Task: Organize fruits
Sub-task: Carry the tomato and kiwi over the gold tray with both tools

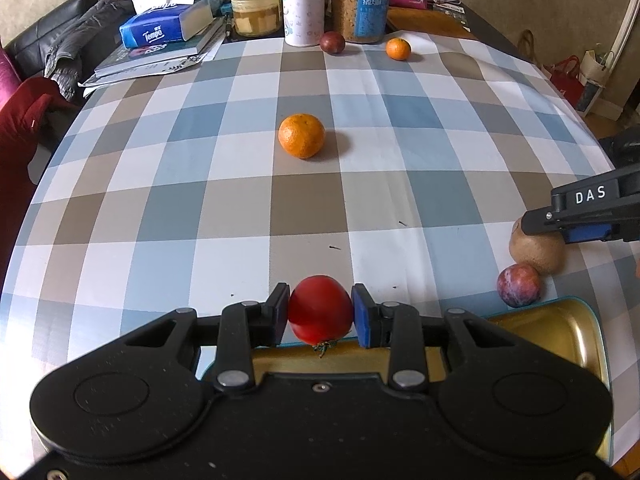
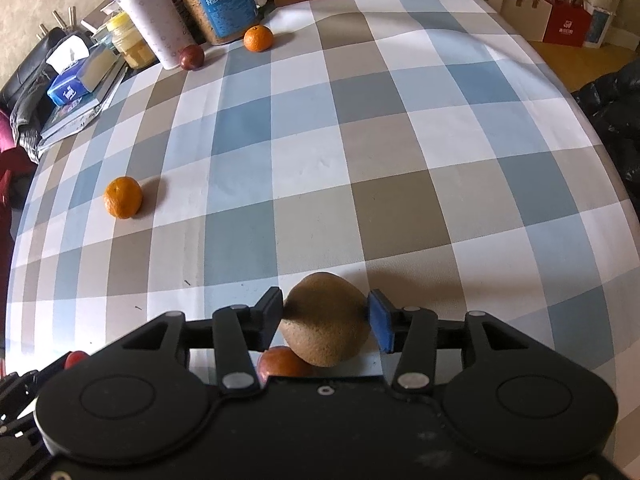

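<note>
My left gripper [image 1: 320, 314] is shut on a red tomato [image 1: 320, 307], held just over the far rim of a gold tray [image 1: 556, 334]. My right gripper [image 2: 325, 320] is shut on a brown kiwi [image 2: 326, 320], which also shows in the left wrist view [image 1: 536, 250] under the right gripper [image 1: 576, 220]. A plum [image 1: 519, 285] lies beside the tray and shows under the kiwi [image 2: 282, 362]. A large orange [image 1: 301, 135] [image 2: 123, 197] sits mid-table. A small orange [image 1: 398, 48] [image 2: 258, 38] and a dark plum [image 1: 332, 43] [image 2: 191, 57] lie far back.
The checked tablecloth [image 1: 400, 184] covers the table. At the back stand a white tumbler [image 1: 303, 2], a cereal jar [image 1: 366, 0], a yellow-lidded jar [image 1: 255, 6], and a tissue pack [image 1: 160, 30] on books. Dark clothing lies at the right edge [image 2: 612, 120].
</note>
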`<act>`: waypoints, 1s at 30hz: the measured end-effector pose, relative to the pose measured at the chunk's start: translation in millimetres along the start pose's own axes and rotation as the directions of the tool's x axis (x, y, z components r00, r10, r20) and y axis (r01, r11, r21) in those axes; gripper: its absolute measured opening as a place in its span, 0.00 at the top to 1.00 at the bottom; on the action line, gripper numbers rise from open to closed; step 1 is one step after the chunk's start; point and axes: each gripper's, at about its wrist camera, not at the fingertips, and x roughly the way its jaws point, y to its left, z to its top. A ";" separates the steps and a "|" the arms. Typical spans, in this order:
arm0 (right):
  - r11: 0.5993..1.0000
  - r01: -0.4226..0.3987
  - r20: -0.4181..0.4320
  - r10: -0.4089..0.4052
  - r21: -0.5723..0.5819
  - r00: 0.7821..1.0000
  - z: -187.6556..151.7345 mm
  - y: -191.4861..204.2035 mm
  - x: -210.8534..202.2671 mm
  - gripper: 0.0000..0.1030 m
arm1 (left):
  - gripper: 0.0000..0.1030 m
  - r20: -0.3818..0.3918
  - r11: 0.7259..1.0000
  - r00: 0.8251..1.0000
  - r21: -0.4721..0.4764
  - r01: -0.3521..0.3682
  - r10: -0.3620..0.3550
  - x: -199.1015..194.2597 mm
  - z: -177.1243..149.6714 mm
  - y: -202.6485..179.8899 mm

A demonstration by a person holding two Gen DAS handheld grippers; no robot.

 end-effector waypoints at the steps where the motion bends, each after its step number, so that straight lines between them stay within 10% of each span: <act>1: 1.000 0.004 0.002 -0.004 -0.004 1.000 -0.2 0.9 0.1 0.52 | 0.58 -0.001 1.000 1.000 0.001 0.001 -0.001 0.2 0.1 -0.2; 30: 0.999 -0.020 -0.027 0.019 -0.034 0.999 1.0 2.1 12.7 0.47 | 0.58 -0.007 1.000 1.000 0.003 0.007 -0.007 3.4 1.1 -2.1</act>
